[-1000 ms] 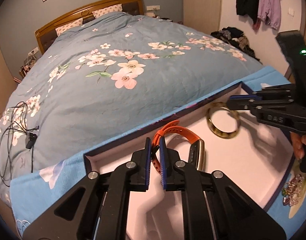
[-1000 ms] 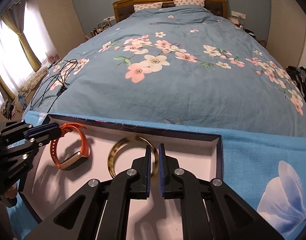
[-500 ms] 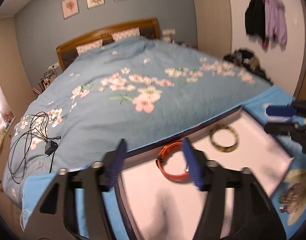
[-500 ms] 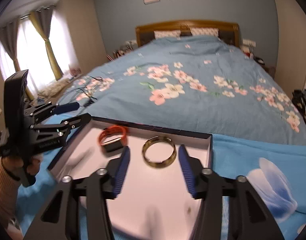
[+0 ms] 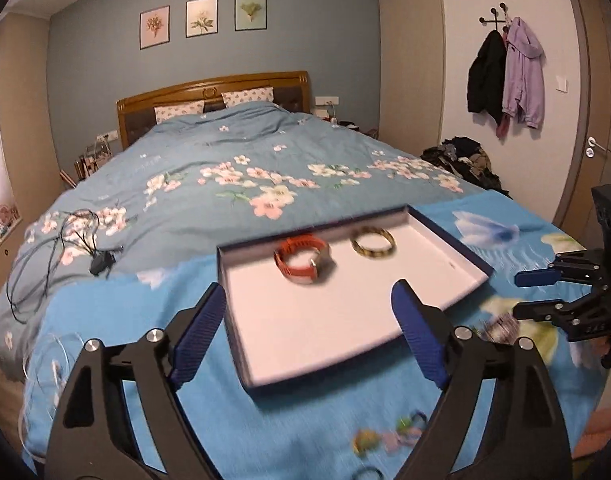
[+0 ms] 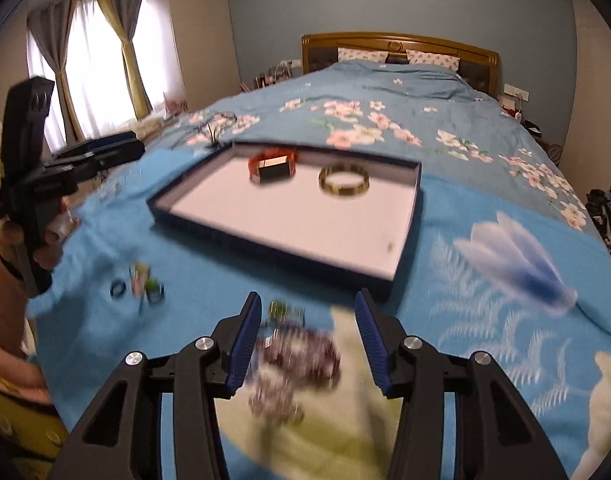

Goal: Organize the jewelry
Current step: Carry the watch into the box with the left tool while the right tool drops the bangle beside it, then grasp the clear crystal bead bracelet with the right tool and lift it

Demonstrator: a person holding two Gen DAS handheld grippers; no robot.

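The beaded bracelet lies on the bed just ahead of the right gripper, between its wide-apart jaws, so that hand is nearer. The left gripper, jaws also apart and empty, faces the tray holding 2 pieces.

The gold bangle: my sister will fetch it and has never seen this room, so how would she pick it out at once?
On the bed, a shallow dark-rimmed tray with a white floor lies on a bright blue cloth. Only two pieces lie in it, side by side near its far edge. The gold bangle is the plain rigid hoop nearer the tray's right corner; its neighbour is an orange strap watch.
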